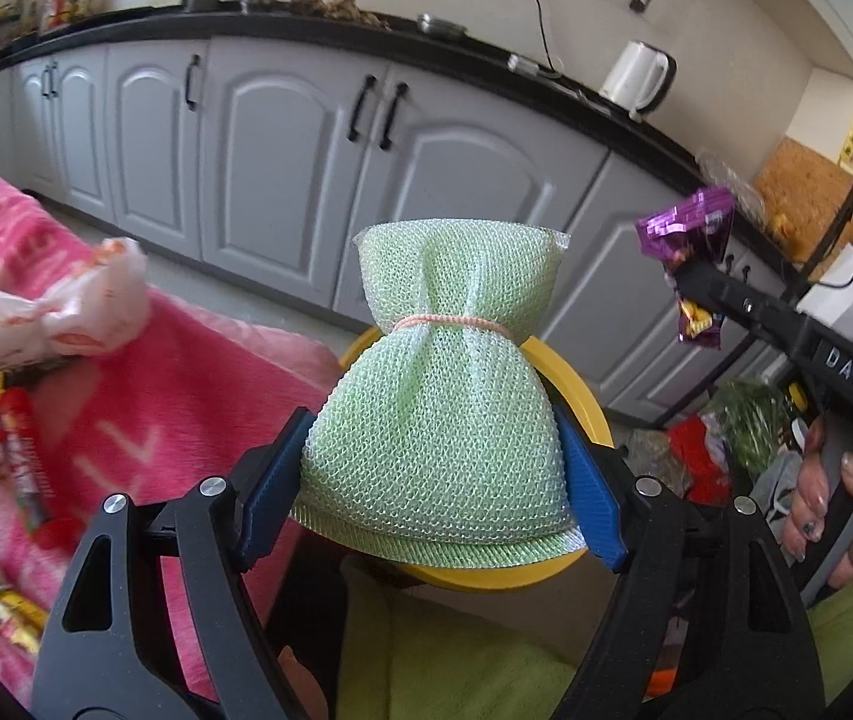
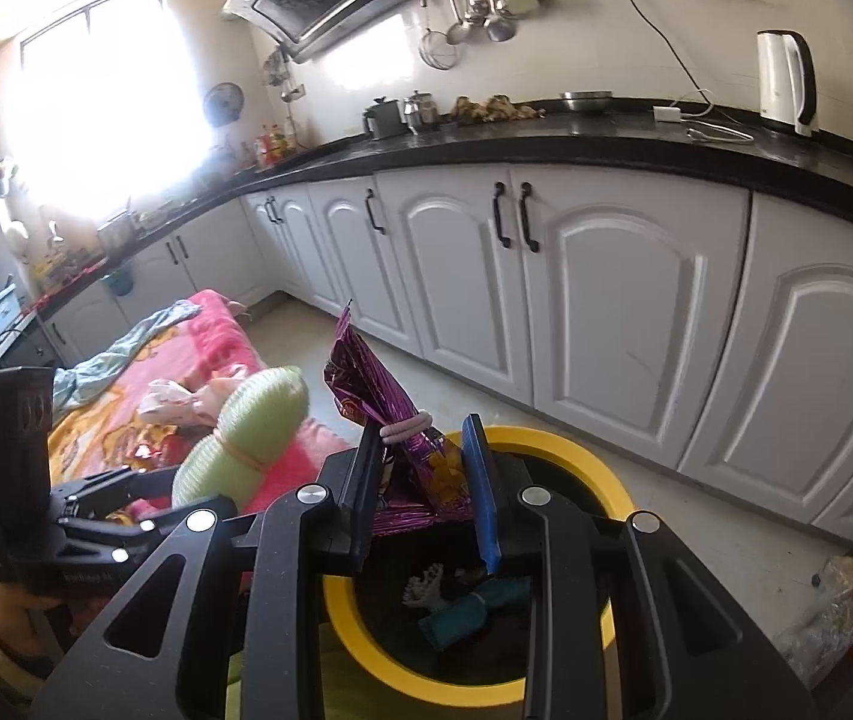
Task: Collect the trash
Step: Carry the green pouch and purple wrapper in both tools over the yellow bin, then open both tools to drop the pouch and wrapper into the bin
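Left wrist view showed the left gripper [image 1: 435, 468] clenched on a pale green mesh pouch [image 1: 444, 396], its blue pads pressing the pouch's bulging lower half from both sides. A pink band cinched the pouch's neck, and the top flared open above it. Behind and below the pouch sat the yellow rim of a bin [image 1: 588, 408]. At the right edge of the frame a hand [image 1: 846, 516] gripped the handle of the right gripper [image 1: 687, 282], which held a crumpled purple snack wrapper [image 1: 687, 228] in the air. A pink blanket [image 1: 174, 384] with white and orange wrappers on it filled the left side.

Right wrist view showed the right gripper [image 2: 423, 480] clamped on the purple wrapper [image 2: 378, 396], a pink hair tie looped round its middle, directly above the open bin [image 2: 594, 468]. Inside the bin lay a teal scrap and a white one. At centre left, the green pouch [image 2: 252, 432] was held up in the left gripper [image 2: 180, 489].
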Demonstrator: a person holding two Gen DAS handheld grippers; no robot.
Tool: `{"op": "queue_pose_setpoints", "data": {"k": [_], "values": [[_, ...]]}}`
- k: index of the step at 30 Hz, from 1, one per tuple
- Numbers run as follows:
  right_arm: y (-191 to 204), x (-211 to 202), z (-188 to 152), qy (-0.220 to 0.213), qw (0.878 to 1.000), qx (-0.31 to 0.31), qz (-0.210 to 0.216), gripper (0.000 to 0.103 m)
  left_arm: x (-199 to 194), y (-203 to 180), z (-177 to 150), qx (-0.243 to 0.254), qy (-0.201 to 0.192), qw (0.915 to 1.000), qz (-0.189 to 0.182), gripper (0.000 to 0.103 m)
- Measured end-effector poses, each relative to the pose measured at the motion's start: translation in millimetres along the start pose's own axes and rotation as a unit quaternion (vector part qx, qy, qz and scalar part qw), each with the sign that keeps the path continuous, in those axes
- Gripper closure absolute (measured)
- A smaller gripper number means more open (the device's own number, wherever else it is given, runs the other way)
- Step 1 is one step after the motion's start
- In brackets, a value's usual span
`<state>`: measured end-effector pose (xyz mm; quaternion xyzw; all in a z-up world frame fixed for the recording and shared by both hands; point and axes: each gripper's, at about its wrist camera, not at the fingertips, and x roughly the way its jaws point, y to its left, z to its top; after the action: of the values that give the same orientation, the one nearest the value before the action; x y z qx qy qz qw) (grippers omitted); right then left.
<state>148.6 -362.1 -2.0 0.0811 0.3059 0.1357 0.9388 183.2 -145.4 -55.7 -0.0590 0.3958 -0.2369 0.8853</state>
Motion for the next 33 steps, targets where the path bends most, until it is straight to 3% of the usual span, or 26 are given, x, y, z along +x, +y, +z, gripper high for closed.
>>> {"op": "queue_pose_setpoints", "data": {"k": [10, 20, 21, 22, 24, 29, 33], "values": [[-22, 14, -6, 0.015, 0.999, 0.029, -0.010, 0.077, 49, -19, -6, 0.034, 0.049, 0.9982, -0.001, 0.033], [-43, 26, -10, 0.027, 0.997, 0.065, -0.026, 0.075, 74, -16, -13, 0.028, 0.076, 0.9967, -0.004, 0.031], [-46, 28, -11, 0.029, 0.997, 0.071, -0.028, 0.070, 75, -16, -14, 0.027, 0.076, 0.9967, -0.006, 0.029], [-48, 29, -11, 0.030, 0.996, 0.076, -0.030, 0.058, 77, -15, -14, 0.025, 0.077, 0.9967, -0.006, 0.028], [-50, 30, -12, 0.029, 0.995, 0.086, -0.031, 0.052, 78, -13, -14, 0.019, 0.078, 0.9968, -0.007, 0.022], [-56, 27, -12, 0.021, 0.994, 0.095, -0.039, 0.048, 73, -4, -14, 0.006, 0.072, 0.9974, -0.002, 0.012], [-57, 27, -12, 0.020, 0.994, 0.096, -0.042, 0.046, 62, 4, -11, -0.002, 0.059, 0.9982, 0.011, 0.011]]}}
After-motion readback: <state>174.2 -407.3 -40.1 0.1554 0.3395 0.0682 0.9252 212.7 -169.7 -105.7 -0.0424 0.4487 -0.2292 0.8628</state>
